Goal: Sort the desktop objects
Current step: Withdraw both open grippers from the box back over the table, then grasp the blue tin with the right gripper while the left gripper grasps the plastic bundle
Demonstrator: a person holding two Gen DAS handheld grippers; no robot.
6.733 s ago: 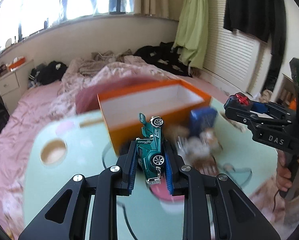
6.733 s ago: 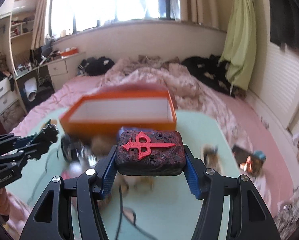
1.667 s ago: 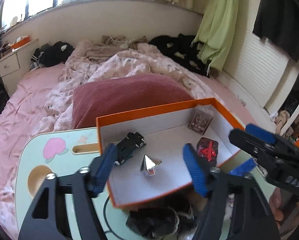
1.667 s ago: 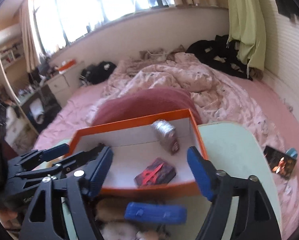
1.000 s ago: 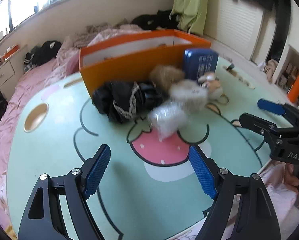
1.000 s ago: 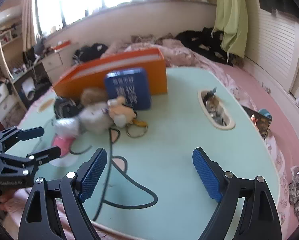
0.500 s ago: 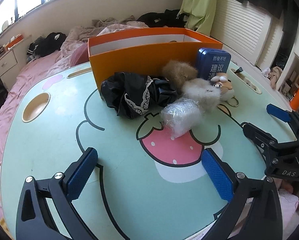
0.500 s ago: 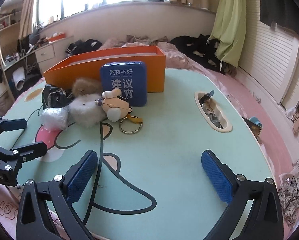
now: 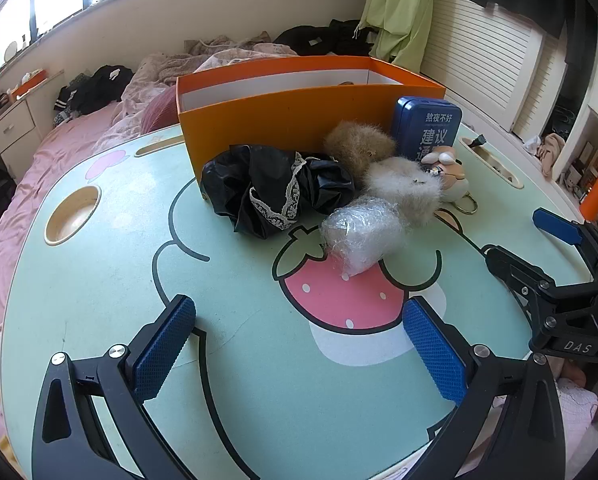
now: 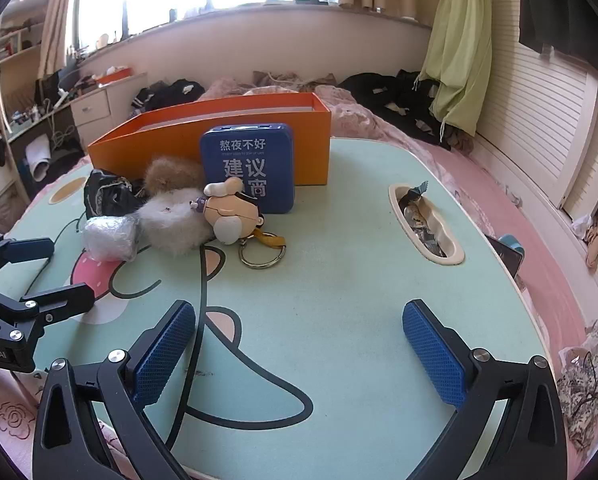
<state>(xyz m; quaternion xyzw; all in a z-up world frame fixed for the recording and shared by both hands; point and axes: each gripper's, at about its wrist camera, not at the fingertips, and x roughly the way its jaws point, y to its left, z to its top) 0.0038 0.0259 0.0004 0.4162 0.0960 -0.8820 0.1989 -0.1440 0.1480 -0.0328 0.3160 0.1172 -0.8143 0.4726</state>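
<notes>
An orange box (image 9: 291, 116) (image 10: 311, 148) stands at the far side of the mint table (image 9: 259, 380) (image 10: 339, 280). In front of it lie a black lace-trimmed cloth (image 9: 275, 192) (image 10: 107, 196), a tan fur ball (image 9: 359, 146) (image 10: 173, 174), a white fur ball (image 9: 403, 190) (image 10: 175, 220), a clear plastic bundle (image 9: 363, 236) (image 10: 109, 238), a cartoon keychain figure (image 9: 449, 174) (image 10: 229, 216) and an upright blue tin (image 9: 429, 130) (image 10: 249, 170). My left gripper (image 9: 299, 344) (image 10: 39, 272) is open and empty near the table's front. My right gripper (image 10: 299, 348) (image 9: 539, 240) is open and empty too.
A round cup hole (image 9: 73, 214) is sunk in the table's left side, and an oval slot with wrappers (image 10: 425, 222) in its right side. A bed with pink bedding (image 10: 419, 128) lies behind. A phone (image 10: 507, 254) sits off the right edge.
Both grippers drew back from the box to the table's near edge, then held almost still. Their jaws have spread wider over the last second.
</notes>
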